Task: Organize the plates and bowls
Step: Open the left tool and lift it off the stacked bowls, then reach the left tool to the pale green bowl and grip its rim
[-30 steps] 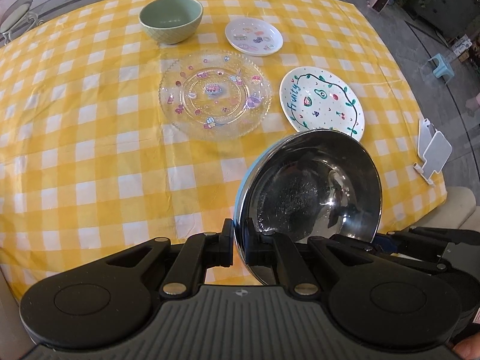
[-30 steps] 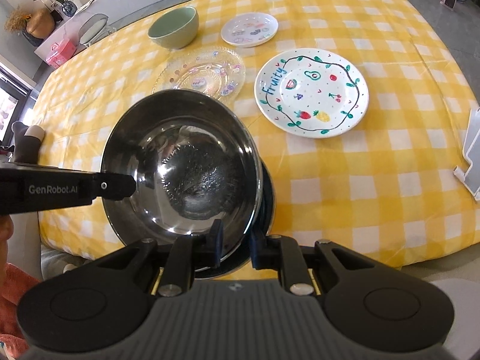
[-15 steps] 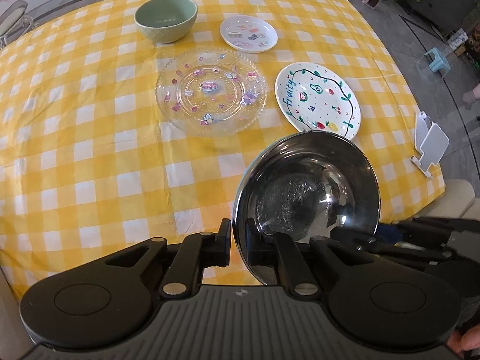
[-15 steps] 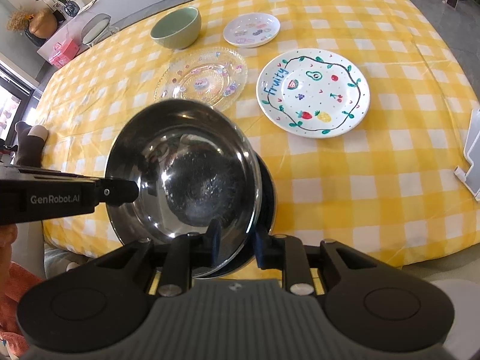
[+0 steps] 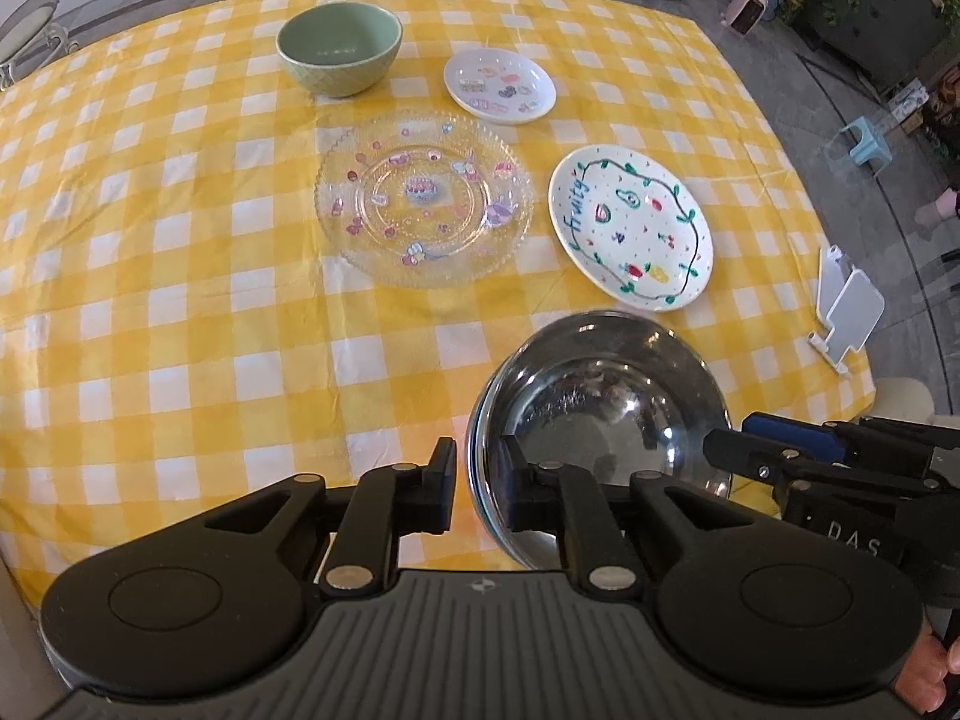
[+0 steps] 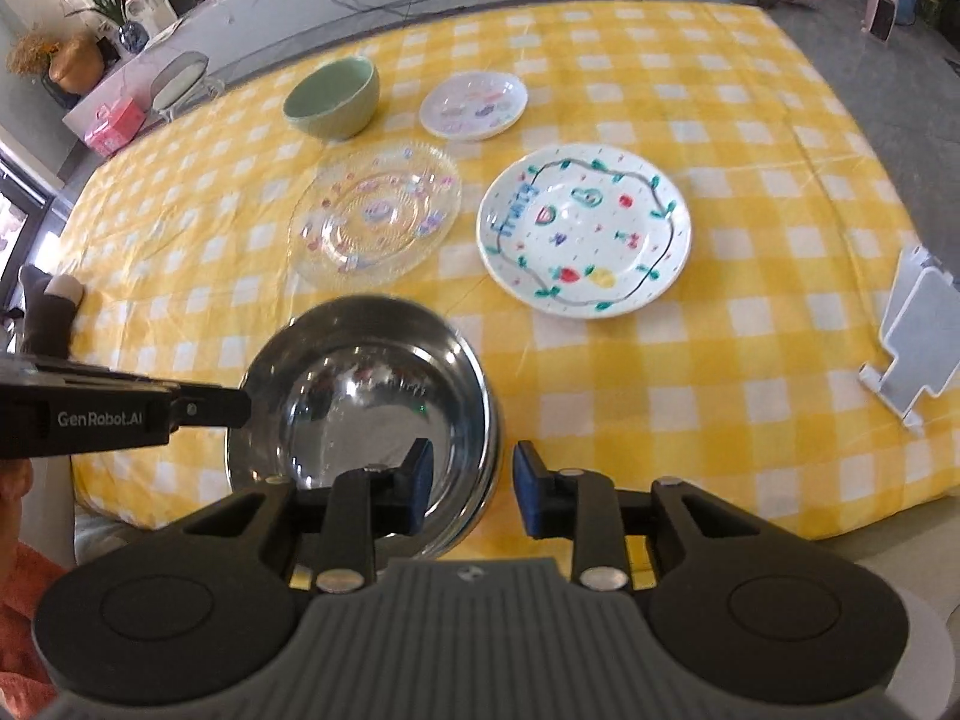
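Note:
A steel bowl (image 5: 606, 408) (image 6: 366, 402) sits at the near edge of the yellow checked table, seemingly nested in another bowl. My left gripper (image 5: 477, 489) straddles its left rim, jaws slightly apart. My right gripper (image 6: 471, 489) is open around its right rim. Farther back stand a clear glass plate (image 5: 423, 198) (image 6: 375, 222), a white "Fruity" plate (image 5: 630, 225) (image 6: 585, 237), a small white plate (image 5: 499, 85) (image 6: 474, 105) and a green bowl (image 5: 339, 48) (image 6: 333, 97).
A white plastic stand (image 5: 846, 309) (image 6: 915, 339) sits at the table's right edge. A small mirror (image 6: 177, 78) stands beyond the far left edge. The near table edge (image 6: 780, 516) runs just under the steel bowl.
The steel bowl came down from a tilted hold to sit level at the table's edge. My right gripper opened and let go of its rim; my left jaws loosened.

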`<act>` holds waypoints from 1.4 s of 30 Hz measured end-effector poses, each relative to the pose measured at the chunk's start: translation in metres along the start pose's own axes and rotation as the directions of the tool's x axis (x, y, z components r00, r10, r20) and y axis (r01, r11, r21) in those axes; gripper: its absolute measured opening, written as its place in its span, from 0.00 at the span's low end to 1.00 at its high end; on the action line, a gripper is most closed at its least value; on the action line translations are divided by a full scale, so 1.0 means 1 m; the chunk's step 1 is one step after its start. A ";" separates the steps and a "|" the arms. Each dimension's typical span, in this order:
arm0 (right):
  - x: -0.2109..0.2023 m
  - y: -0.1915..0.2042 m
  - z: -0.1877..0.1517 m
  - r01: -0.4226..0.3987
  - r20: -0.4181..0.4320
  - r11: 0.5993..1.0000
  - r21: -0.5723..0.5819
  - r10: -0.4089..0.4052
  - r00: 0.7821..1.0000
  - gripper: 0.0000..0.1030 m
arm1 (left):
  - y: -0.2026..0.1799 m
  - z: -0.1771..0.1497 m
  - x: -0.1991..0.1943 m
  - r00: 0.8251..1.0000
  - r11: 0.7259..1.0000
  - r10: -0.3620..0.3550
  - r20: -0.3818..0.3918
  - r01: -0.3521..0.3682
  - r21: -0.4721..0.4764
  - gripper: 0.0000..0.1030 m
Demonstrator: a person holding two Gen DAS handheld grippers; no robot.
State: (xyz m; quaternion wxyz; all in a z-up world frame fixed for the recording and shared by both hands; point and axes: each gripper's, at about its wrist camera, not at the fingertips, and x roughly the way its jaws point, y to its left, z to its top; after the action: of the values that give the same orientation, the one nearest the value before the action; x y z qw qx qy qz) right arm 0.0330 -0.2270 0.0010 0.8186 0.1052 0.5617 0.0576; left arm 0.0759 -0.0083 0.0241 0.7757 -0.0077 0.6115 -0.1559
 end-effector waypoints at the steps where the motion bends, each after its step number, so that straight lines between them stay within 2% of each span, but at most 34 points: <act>1: -0.001 0.000 0.001 0.005 0.008 1.000 0.000 -0.005 1.000 0.26 | 0.000 0.000 -0.001 1.000 1.000 -0.002 0.005 0.002 0.001 0.16; 3: -0.001 0.000 0.003 0.011 0.008 1.000 -0.005 -0.011 1.000 0.16 | -0.001 0.001 -0.003 1.000 1.000 -0.006 0.013 0.006 0.006 0.16; 8: 0.001 0.002 0.007 0.023 0.010 0.999 -0.031 -0.023 1.000 0.15 | 0.000 0.005 -0.010 0.999 1.000 -0.016 0.050 0.015 0.016 0.16; 12: -0.005 0.003 0.013 -0.001 0.026 0.999 -0.041 0.002 1.000 0.19 | 0.001 0.011 -0.025 0.992 0.999 -0.009 0.124 0.002 0.049 0.16; 17: -0.010 0.005 0.029 0.003 0.060 0.999 -0.044 -0.001 0.998 0.23 | 0.007 0.026 -0.035 0.986 0.998 -0.018 0.164 0.008 0.060 0.17; 22: 0.001 0.012 0.051 0.034 0.062 0.998 -0.062 -0.030 0.998 0.28 | 0.010 0.042 -0.041 0.977 0.996 -0.021 0.212 0.001 0.094 0.24; 28: 0.023 0.019 0.074 0.033 0.047 0.996 -0.078 -0.030 0.998 0.29 | 0.030 0.067 -0.030 0.973 0.999 0.010 0.232 -0.021 0.045 0.24; 31: 0.033 0.024 0.089 0.040 0.058 0.995 -0.088 -0.035 0.998 0.37 | 0.045 0.080 -0.022 0.972 1.000 -0.010 0.233 0.004 0.023 0.25; 34: 0.044 0.027 0.106 0.031 0.058 0.996 -0.078 -0.026 0.998 0.39 | 0.057 0.093 -0.017 0.969 0.999 -0.052 0.240 0.049 0.021 0.33; 38: 0.064 0.034 0.129 0.031 0.063 0.996 -0.088 -0.026 0.998 0.39 | 0.073 0.111 -0.008 0.966 0.999 -0.032 0.258 0.034 -0.003 0.35; 42: 0.086 0.037 0.153 0.014 0.063 0.998 -0.067 -0.009 0.998 0.40 | 0.087 0.129 0.001 0.960 1.000 -0.019 0.281 0.020 -0.002 0.44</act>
State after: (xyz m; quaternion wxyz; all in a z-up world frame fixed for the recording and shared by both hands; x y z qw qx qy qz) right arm 0.2080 -0.1894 -0.0154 0.8392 0.0760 0.5341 0.0685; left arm 0.2196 0.0512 0.0377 0.8530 -0.0374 0.4955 -0.1595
